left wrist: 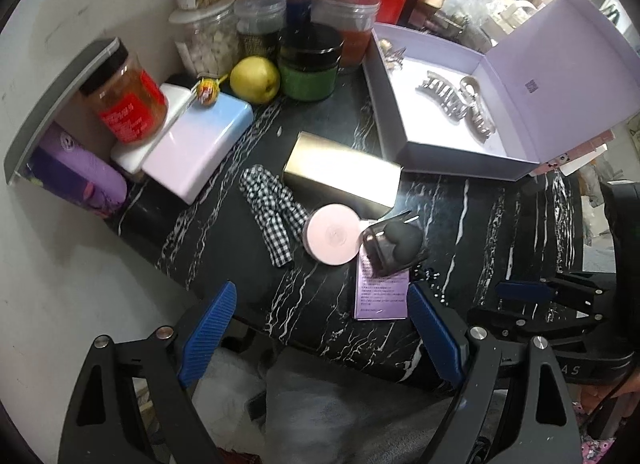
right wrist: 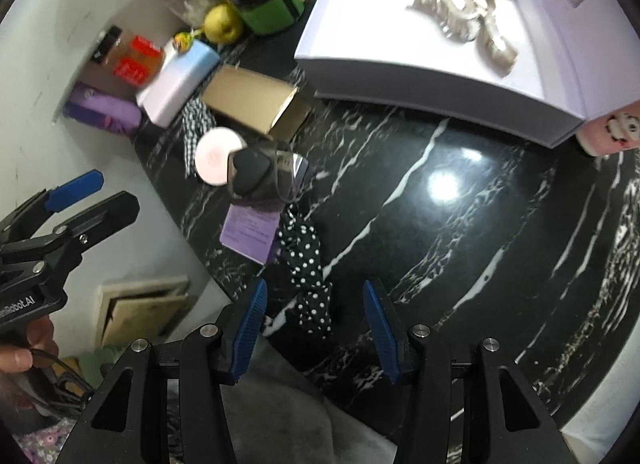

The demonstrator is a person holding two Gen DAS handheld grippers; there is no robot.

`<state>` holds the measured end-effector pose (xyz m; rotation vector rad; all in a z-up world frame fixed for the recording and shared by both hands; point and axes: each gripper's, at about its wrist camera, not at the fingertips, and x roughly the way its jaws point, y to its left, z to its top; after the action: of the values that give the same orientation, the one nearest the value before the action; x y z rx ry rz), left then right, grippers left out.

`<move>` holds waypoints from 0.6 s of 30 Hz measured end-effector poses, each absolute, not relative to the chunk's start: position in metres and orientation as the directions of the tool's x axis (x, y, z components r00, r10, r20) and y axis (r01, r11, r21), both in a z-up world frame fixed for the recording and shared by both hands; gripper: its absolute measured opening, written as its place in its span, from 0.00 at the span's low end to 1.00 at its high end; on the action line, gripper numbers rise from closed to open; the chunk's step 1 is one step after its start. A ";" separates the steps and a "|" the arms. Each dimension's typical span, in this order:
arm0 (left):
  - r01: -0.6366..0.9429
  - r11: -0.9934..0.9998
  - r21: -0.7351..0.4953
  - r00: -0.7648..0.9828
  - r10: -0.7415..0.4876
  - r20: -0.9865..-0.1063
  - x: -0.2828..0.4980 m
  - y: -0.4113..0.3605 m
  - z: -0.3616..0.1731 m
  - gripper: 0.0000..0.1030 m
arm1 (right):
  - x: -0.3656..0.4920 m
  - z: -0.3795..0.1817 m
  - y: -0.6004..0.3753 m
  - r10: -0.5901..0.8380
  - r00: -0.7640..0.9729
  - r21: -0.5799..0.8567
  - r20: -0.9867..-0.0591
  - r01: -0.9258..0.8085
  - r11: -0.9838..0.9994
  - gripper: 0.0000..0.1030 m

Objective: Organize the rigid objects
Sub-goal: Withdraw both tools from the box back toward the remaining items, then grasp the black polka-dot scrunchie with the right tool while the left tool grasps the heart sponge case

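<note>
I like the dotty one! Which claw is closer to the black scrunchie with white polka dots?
Right. The right claw hovers open just over the polka-dot scrunchie; the left claw sits farther off, beyond the purple card.

Left tongs (left wrist: 320, 334) agape above pink compact (left wrist: 331, 233).

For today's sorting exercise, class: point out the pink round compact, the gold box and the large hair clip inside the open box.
pink round compact (left wrist: 331, 233), left wrist view, centre of its lid
gold box (left wrist: 340, 176), left wrist view, middle of its top face
large hair clip (right wrist: 464, 20), right wrist view, its toothed middle
</note>
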<state>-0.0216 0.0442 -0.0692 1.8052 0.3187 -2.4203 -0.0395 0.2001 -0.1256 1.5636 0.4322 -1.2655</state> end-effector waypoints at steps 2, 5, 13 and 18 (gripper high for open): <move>0.219 -0.970 -0.106 -0.278 0.042 -0.960 -0.021 0.042 -0.074 0.86 | -0.036 -0.132 0.196 -0.285 0.392 0.480 -0.874 0.786 -0.390 0.49; 0.229 -0.968 -0.105 -0.267 0.041 -0.963 -0.019 0.039 -0.080 0.86 | -0.031 -0.142 0.190 -0.253 0.408 0.478 -0.877 0.794 -0.375 0.49; 0.216 -0.972 -0.091 -0.237 0.038 -0.971 -0.017 0.038 -0.092 0.86 | -0.018 -0.165 0.176 -0.191 0.447 0.486 -0.874 0.806 -0.339 0.49; 0.202 -0.975 -0.088 -0.234 0.039 -0.971 -0.023 0.042 -0.093 0.86 | -0.012 -0.168 0.168 -0.174 0.426 0.459 -0.888 0.835 -0.303 0.47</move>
<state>-0.0229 0.0421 -0.0927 1.8750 0.2970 -2.3704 -0.0117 0.1677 -0.1681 1.5594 0.6025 -1.1263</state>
